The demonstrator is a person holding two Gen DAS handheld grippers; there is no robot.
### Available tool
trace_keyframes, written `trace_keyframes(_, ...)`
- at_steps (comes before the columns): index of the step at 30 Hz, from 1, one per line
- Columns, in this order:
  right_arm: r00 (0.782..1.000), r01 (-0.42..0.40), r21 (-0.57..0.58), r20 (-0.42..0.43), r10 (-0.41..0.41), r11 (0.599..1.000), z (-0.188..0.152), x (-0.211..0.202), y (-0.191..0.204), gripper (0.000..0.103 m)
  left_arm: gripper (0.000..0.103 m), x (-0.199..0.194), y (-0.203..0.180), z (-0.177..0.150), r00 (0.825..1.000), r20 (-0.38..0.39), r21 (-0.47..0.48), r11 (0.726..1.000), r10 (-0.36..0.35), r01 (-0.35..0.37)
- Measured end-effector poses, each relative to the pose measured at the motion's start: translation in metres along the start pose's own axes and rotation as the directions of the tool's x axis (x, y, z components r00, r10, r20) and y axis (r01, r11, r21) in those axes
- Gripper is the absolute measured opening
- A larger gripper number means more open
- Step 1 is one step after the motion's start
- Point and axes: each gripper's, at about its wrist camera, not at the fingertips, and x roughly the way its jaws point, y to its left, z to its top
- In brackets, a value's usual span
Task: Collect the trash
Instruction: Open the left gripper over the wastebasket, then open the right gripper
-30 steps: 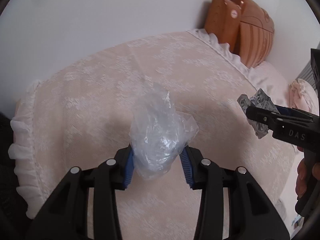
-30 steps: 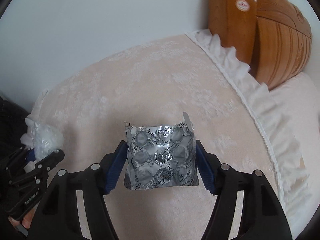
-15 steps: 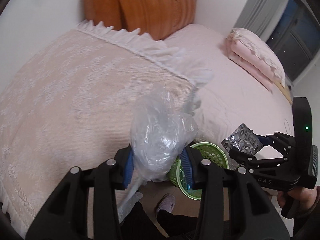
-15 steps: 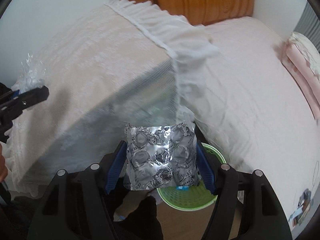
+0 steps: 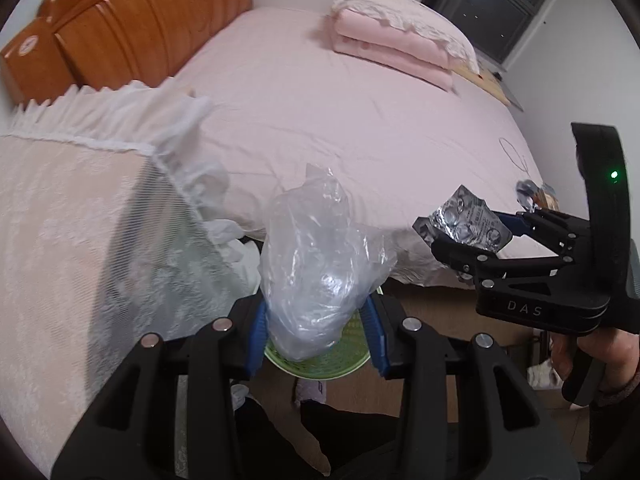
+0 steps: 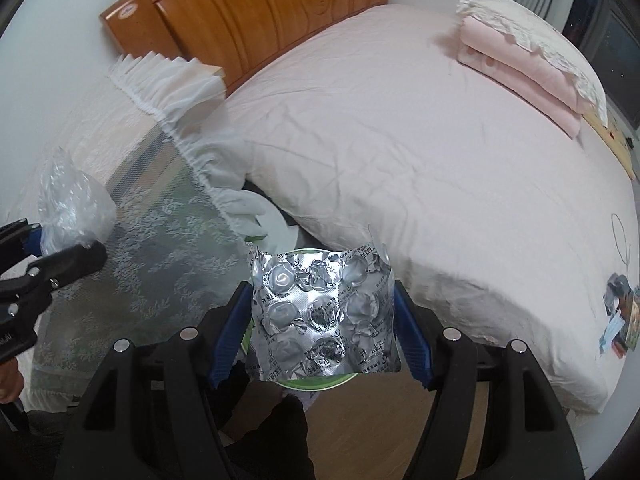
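My left gripper (image 5: 316, 332) is shut on a crumpled clear plastic bag (image 5: 316, 272) and holds it above a green mesh basket (image 5: 344, 356) on the floor. My right gripper (image 6: 322, 332) is shut on a silver blister pack (image 6: 322, 312), also over the green basket (image 6: 308, 382), which it mostly hides. The right gripper shows in the left wrist view (image 5: 472, 228) with the blister pack (image 5: 464, 222). The left gripper shows at the left edge of the right wrist view (image 6: 60, 244) with the bag (image 6: 72, 204).
A lace-covered side table (image 5: 60, 240) stands at the left. A pink bed (image 5: 340, 120) with a folded pink quilt (image 5: 396, 44) and a wooden headboard (image 5: 132, 24) lies behind. Small items (image 6: 618, 316) lie at the bed's right edge. The floor (image 6: 380, 420) is wooden.
Both grippers have swung right from over the lace table to the gap beside the bed, each keeping its hold. The green basket now lies below them.
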Motion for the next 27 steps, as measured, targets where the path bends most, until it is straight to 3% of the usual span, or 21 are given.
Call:
trace_keyframes(7, 0.999, 0.038, 0.073, 0.01, -0.039, 0.997, -0.012, -0.006, -0.045, 0.069, 0.04, 0.064, -0.031, 0.004, 0.989, -0.135, 0.036, 0.997, -0.063, 0.069)
trace_keyframes(10, 0.999, 0.037, 0.094, 0.01, -0.038, 0.995, -0.017, -0.006, -0.059, 0.07, 0.05, 0.069, -0.035, 0.001, 0.987, -0.153, 0.038, 0.997, -0.058, 0.064)
trace_keyframes(12, 0.999, 0.034, 0.102, 0.009, -0.035, 0.994, -0.02, -0.007, -0.066, 0.07, 0.071, 0.067, -0.038, -0.001, 0.989, -0.139, 0.047, 0.998, -0.04, 0.047)
trace_keyframes(17, 0.999, 0.032, 0.106, 0.004, -0.032, 0.994, -0.022, -0.006, -0.068, 0.07, 0.091, 0.045, -0.037, 0.001, 0.997, -0.072, 0.055, 0.998, -0.019, 0.023)
trace_keyframes(27, 1.0, 0.025, 0.103, 0.008, -0.026, 0.994, -0.022, -0.002, -0.06, 0.07, 0.095, 0.008, -0.028, -0.001, 1.0, 0.0, 0.04, 0.999, 0.026, -0.026)
